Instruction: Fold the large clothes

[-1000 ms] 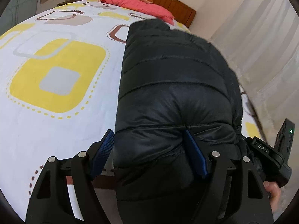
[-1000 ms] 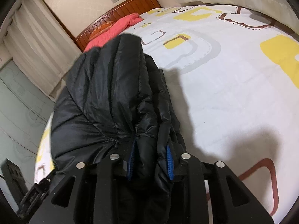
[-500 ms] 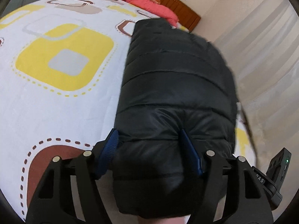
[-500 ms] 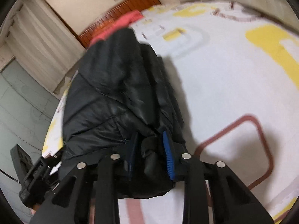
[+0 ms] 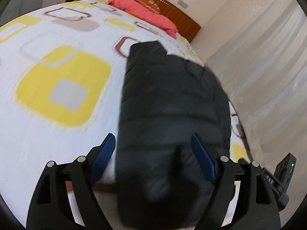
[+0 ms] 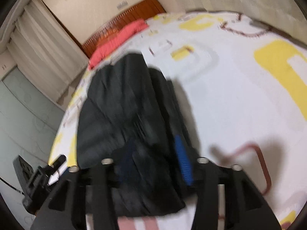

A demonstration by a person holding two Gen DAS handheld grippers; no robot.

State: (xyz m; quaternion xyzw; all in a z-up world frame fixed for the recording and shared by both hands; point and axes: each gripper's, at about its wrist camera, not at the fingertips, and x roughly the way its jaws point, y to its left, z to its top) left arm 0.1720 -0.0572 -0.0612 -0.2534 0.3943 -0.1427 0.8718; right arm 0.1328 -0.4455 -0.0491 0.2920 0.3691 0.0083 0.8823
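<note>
A black puffer jacket (image 5: 172, 99) lies folded lengthwise on the patterned bedsheet (image 5: 48, 134), near the bed's right edge. Its near end sits between the blue pads of my left gripper (image 5: 154, 153). Those jaws are opening, and the left pad (image 5: 105, 153) stands apart from the fabric. In the blurred right wrist view the same jacket (image 6: 122, 103) runs away from my right gripper (image 6: 154, 159). Its jaws are opening too, with the jacket's thick edge between the pads (image 6: 183, 163) and no pinch showing. Each view catches the other gripper's body at its edge.
A red pillow (image 5: 145, 13) lies against the wooden headboard (image 5: 172, 15) at the far end. Pale curtains (image 5: 268, 67) hang close beside the bed's right edge. The sheet spreads wide to the jacket's left in the left wrist view.
Both grippers have spread their jaws and let go of the jacket, which they pinched before. Both views have drawn up and back, and the jacket's near end now rests on the sheet.
</note>
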